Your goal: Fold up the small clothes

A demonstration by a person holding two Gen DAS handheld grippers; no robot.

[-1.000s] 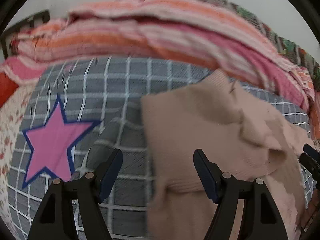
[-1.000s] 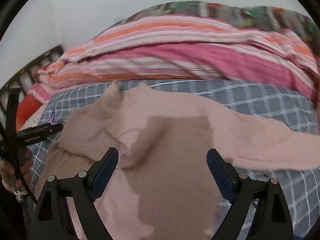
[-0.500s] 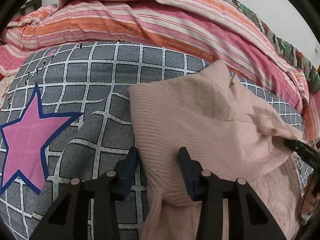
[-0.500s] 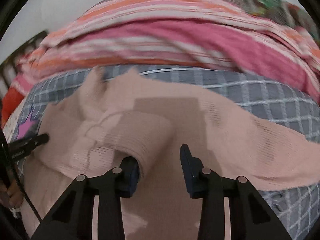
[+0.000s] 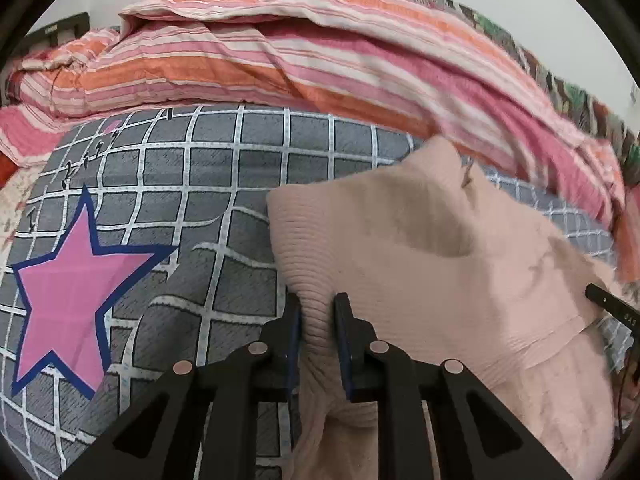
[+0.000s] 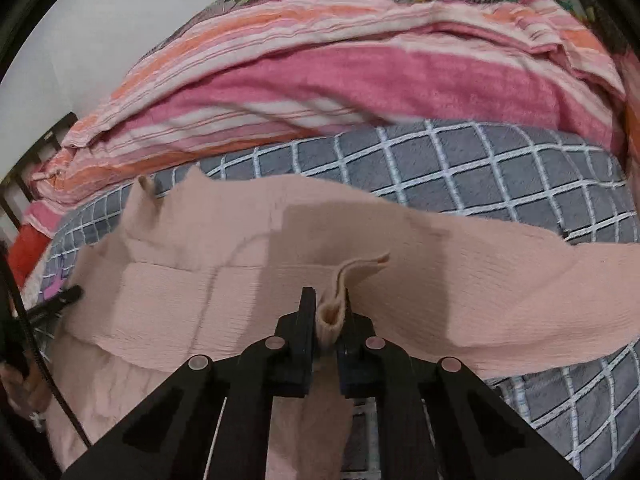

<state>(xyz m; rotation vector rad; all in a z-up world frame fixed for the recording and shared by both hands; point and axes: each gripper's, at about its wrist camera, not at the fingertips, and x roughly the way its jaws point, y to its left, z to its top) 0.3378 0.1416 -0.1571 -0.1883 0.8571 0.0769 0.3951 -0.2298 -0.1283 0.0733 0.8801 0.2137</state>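
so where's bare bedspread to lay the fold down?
Free: grey checked bedspread between the pink star, the striped quilt and the peach knit top; another strip past the top's sleeve. Crowded: the top itself, both hand-held grippers pinching it.

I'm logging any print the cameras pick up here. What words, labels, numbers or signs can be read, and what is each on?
Pale lettering on the right gripper's finger, seen at the right edge of the left wrist view: too small and turned to read.
Small black marks along the grid of the grey checked bedsheet: look like digits, too small to read.
Pink star printed on that bedsheet: a sign, no text.
Pink knit garment: no lettering visible.
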